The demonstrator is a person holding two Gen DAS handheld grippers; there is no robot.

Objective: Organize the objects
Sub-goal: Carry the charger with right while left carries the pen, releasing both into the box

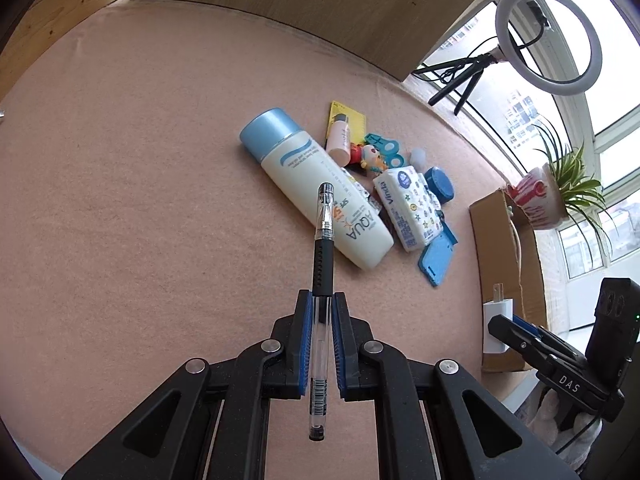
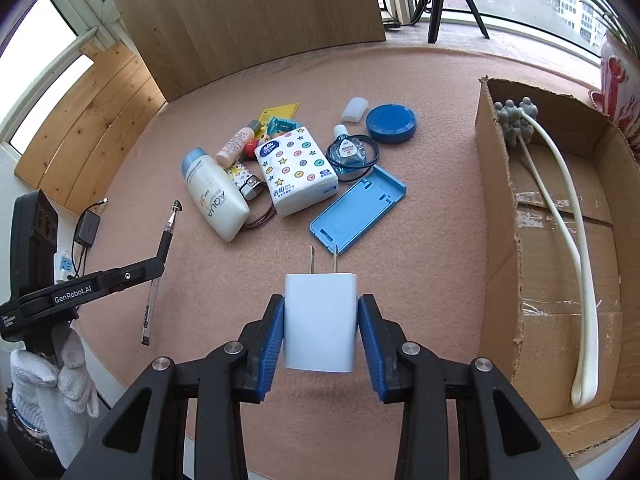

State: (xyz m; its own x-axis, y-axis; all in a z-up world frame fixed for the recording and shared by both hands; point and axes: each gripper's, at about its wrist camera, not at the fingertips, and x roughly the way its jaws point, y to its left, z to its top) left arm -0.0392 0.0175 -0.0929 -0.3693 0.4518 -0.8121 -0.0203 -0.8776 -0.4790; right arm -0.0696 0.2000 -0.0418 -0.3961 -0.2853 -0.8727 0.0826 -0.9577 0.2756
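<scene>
My left gripper (image 1: 321, 300) is shut on a clear pen with a black grip (image 1: 323, 240), held above the pink table, tip pointing at the pile. My right gripper (image 2: 320, 312) is shut on a white wall charger (image 2: 319, 322), prongs forward, just left of the cardboard box (image 2: 496, 208). The pile holds an AQUA bottle (image 2: 214, 196), a Vinda tissue pack (image 2: 298, 170), a blue phone case (image 2: 358, 210), a blue round lid (image 2: 391, 122), a small pink tube (image 2: 236, 144) and an eye-drop bottle with a black cord (image 2: 350, 154). The left gripper and pen (image 2: 170, 224) show at the left of the right wrist view.
The box holds a white long-handled massager (image 2: 576, 248). A red-and-white plant pot (image 1: 538, 200) stands behind the box. A ring light on a tripod (image 1: 548, 40) stands by the window. A wooden board (image 2: 248, 20) leans at the table's back. A power strip and adapter (image 2: 86, 232) lie off the table's left edge.
</scene>
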